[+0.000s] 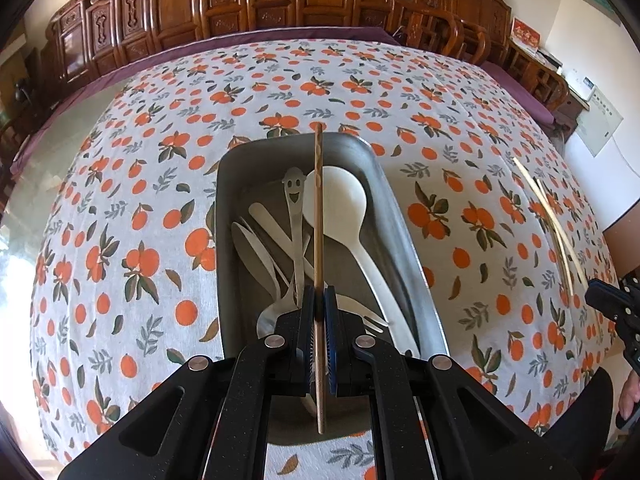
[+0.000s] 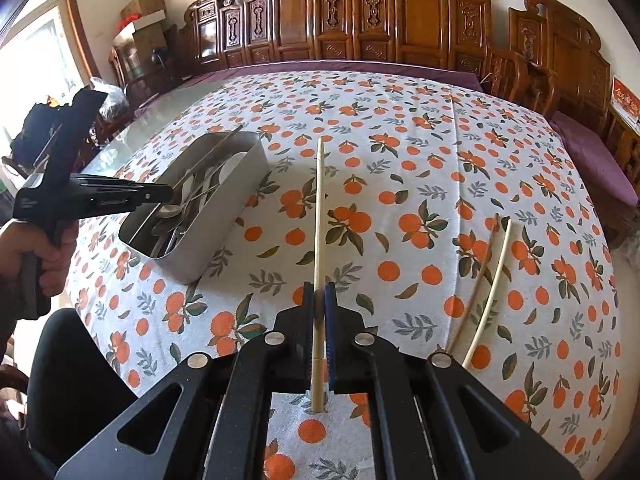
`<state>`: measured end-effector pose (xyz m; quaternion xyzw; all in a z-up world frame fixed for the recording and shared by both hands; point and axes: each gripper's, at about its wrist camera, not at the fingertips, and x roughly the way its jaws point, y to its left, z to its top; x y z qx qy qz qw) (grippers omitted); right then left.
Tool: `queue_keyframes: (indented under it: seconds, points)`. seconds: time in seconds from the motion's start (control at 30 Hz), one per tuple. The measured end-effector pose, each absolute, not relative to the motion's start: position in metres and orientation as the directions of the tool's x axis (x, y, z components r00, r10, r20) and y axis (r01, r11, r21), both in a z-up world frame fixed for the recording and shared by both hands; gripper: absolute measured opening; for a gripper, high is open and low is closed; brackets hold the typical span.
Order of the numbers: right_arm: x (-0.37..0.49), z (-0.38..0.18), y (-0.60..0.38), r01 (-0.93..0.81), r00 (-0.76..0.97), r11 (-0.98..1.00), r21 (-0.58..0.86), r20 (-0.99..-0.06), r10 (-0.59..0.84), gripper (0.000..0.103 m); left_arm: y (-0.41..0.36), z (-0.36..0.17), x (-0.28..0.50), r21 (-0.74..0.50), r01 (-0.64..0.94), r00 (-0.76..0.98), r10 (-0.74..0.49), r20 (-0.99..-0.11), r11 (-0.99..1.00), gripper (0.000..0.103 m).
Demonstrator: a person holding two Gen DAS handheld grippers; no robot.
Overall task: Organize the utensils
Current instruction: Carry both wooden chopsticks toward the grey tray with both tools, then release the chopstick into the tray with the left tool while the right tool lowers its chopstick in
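My left gripper point(image 1: 319, 300) is shut on a brown wooden chopstick point(image 1: 318, 216) and holds it lengthwise over the metal tray point(image 1: 404, 224), which contains a white ladle point(image 1: 340, 200), a smiley-handled spoon point(image 1: 295, 196) and several other utensils. My right gripper point(image 2: 319, 292) is shut on a pale chopstick point(image 2: 319, 208), held above the tablecloth to the right of the tray point(image 2: 224, 216). Two more chopsticks point(image 2: 486, 280) lie on the cloth at the right; they also show in the left wrist view point(image 1: 552, 220). The left gripper point(image 2: 120, 194) shows over the tray's near end.
The table carries an orange-patterned cloth point(image 2: 400, 160). Carved wooden chairs point(image 2: 360, 20) line its far side. A glass table strip point(image 2: 132, 136) lies left of the cloth. The right gripper's edge point(image 1: 616, 308) shows at the far right.
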<state>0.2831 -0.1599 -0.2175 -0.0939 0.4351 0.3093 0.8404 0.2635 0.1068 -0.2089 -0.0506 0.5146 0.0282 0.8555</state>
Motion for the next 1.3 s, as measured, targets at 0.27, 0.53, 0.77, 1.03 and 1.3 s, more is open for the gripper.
queue_keyframes:
  seconds: [0.27,0.53,0.77,1.03,1.3]
  points:
    - [0.279,-0.216,-0.152,-0.614,0.422,0.782,0.104,-0.794,0.437,0.006,0.110,-0.217,0.262,-0.073,-0.103,0.460,-0.018,-0.888,0.992,0.004]
    - [0.275,-0.210,-0.132,-0.638,0.413,0.764,0.098,-0.794,0.447,0.006,0.122,-0.204,0.250,-0.110,-0.127,0.492,-0.034,-0.870,0.986,0.005]
    - [0.271,-0.206,-0.097,-0.677,0.393,0.729,0.101,-0.788,0.474,0.006,0.135,-0.180,0.231,-0.098,-0.133,0.534,-0.012,-0.845,0.986,0.005]
    - [0.276,-0.204,-0.055,-0.711,0.361,0.694,0.113,-0.788,0.498,0.006,0.149,-0.160,0.205,-0.095,-0.144,0.565,0.003,-0.825,0.985,0.006]
    - [0.281,-0.212,-0.020,-0.723,0.332,0.681,0.121,-0.803,0.495,0.006,0.161,-0.150,0.183,-0.082,-0.157,0.580,0.025,-0.814,0.984,0.007]
